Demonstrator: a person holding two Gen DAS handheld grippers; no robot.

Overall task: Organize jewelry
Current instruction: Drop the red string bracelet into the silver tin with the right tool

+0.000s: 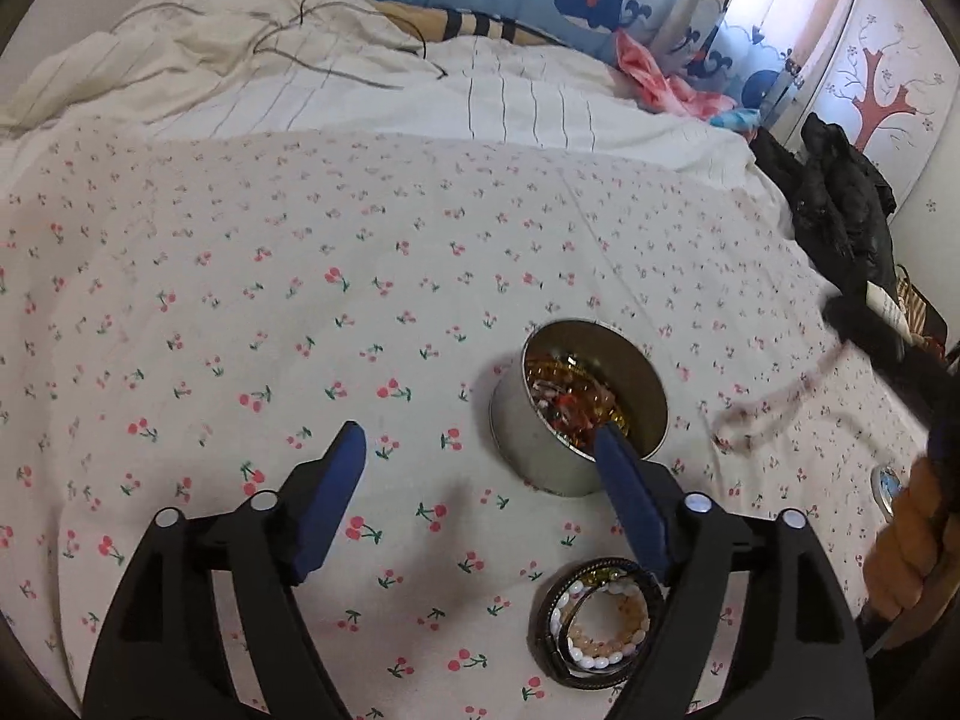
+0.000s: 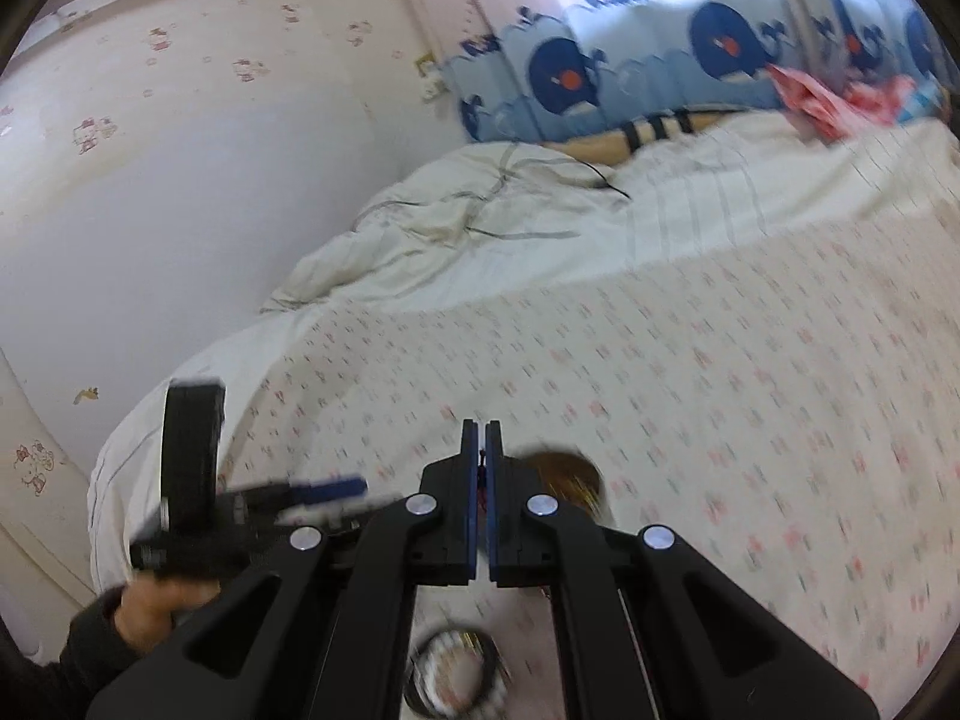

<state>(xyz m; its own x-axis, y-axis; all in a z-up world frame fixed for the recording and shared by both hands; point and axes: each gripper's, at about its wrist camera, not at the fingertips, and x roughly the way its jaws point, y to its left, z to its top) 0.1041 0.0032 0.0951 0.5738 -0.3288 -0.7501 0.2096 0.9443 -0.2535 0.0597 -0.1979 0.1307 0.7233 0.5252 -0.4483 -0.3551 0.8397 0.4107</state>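
Note:
A round metal tin (image 1: 576,420) stands open on the cherry-print bedsheet (image 1: 240,330), with mixed beads and chains inside. My left gripper (image 1: 480,438) is open and empty just in front of it, its right finger overlapping the tin's near rim. Coiled bracelets (image 1: 600,624) of white and peach beads lie on the sheet below that finger. To the right, my blurred right gripper (image 1: 852,324) is shut on a pink bead strand (image 1: 774,402) that dangles over the sheet. In the right wrist view my right gripper (image 2: 485,426) has its pads together above the tin (image 2: 570,474).
A crumpled white duvet (image 1: 270,60) covers the far half of the bed. Black clothing (image 1: 840,204) lies at the bed's right edge near a wardrobe (image 1: 888,90). A wall (image 2: 150,210) borders the left side. A hand (image 2: 162,600) holds the left gripper's handle.

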